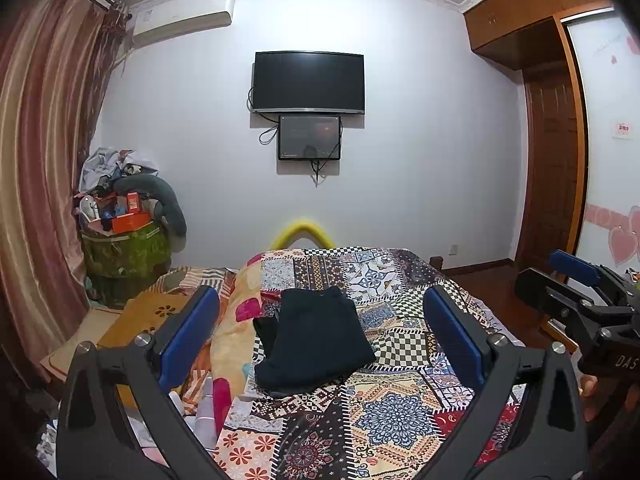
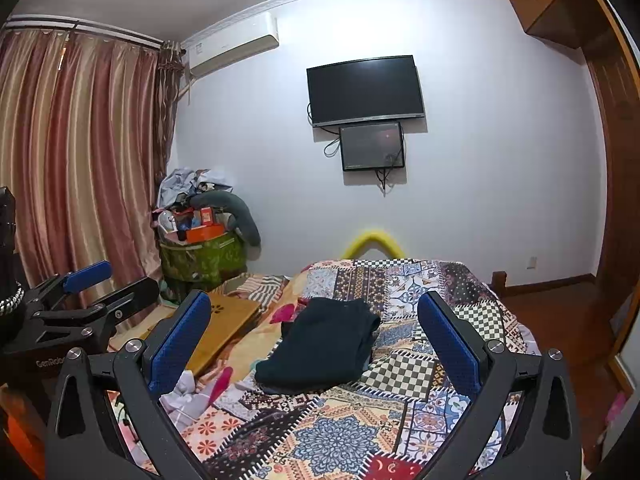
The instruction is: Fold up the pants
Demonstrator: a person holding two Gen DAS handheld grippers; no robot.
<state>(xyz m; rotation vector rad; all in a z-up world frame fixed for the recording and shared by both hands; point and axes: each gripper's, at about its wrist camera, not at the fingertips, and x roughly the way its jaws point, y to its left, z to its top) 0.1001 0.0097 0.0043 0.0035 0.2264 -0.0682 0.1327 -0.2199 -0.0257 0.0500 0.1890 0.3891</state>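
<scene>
Both grippers hang level above the near edge of the patchwork-quilted bed (image 1: 400, 412), jaws spread wide and empty: left gripper (image 1: 320, 340), right gripper (image 2: 316, 340). The dark navy folded pants (image 1: 316, 340) lie mid-bed, clear quilt on their right. Only the right view shows the whole striped curtain (image 2: 80, 152).

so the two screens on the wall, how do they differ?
The upper screen is larger and wider; the lower screen is smaller and hangs just below it. The upper one is plain black; the lower one shows a faint reddish glow. Both are dark, wall-mounted, with cables hanging.
</scene>
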